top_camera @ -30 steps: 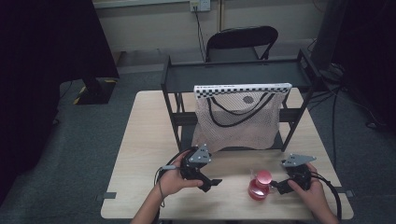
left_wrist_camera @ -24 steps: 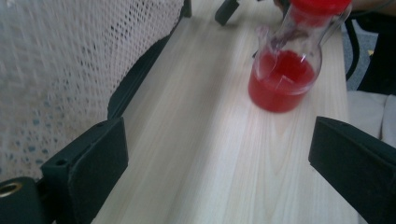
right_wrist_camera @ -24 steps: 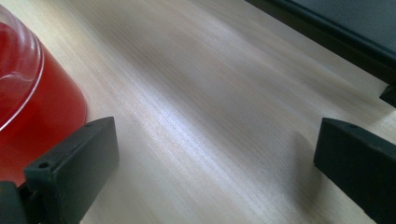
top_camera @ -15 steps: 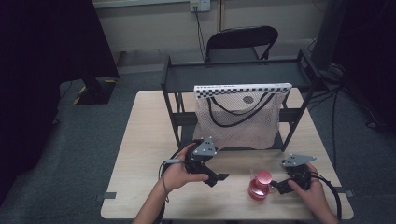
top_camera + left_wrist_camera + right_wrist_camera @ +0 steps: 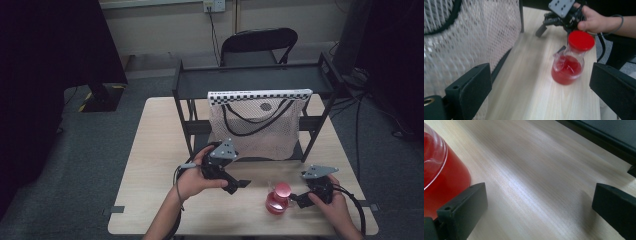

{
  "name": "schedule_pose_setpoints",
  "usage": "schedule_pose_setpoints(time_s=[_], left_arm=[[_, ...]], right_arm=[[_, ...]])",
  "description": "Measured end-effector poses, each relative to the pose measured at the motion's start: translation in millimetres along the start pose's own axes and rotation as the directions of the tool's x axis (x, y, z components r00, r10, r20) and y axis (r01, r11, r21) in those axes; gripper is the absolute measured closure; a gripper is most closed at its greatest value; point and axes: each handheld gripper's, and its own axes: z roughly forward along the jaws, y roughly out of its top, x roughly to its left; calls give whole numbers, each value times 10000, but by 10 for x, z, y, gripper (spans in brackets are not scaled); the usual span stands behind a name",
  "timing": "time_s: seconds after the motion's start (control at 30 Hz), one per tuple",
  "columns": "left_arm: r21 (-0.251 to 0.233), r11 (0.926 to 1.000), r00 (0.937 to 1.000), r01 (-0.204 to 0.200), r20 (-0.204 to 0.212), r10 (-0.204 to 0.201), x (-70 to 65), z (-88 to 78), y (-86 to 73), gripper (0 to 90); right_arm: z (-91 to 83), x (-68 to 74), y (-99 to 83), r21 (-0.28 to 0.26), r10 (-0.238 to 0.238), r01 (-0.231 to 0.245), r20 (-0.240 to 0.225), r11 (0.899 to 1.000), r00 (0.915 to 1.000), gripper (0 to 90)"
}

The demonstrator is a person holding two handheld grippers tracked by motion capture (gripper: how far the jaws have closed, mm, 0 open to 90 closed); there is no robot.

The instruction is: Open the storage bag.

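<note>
A pale wooden table (image 5: 150, 165) carries a black rack (image 5: 250, 80) at its far side, and a white mesh bag (image 5: 255, 127) hangs from the rack's front. At the near right stands a glass flask (image 5: 278, 199) of red liquid with a red lid (image 5: 581, 40). The left gripper (image 5: 239, 183), jaws wide apart and empty, hovers near the middle, pointing right toward the flask, while the right gripper (image 5: 295, 198), also open, sits just right of the flask with one jaw beside its glass

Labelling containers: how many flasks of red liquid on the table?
1. The flask stands at the table's near right, beside the right claw; nothing suggests another behind the mesh bag.
</note>
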Motion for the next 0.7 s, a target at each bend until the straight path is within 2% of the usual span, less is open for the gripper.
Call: schedule_pose_setpoints(time_s=[0.4, 0.57, 0.7], left_arm=[[2, 9978, 9973, -661, -334, 661, -13, 34, 234, 38], [370, 9947, 9915, -964, -838, 992, 18, 73, 294, 40], [451, 9931, 9880, -1082, -1062, 1125, 56, 84, 342, 41]], right_arm=[[0, 0, 0, 2, 0, 0, 0, 10000, 10000, 0], [0, 0, 0, 1, 0, 0, 0, 10000, 10000, 0], [0, 0, 0, 0, -1, 1, 1, 10000, 10000, 0]])
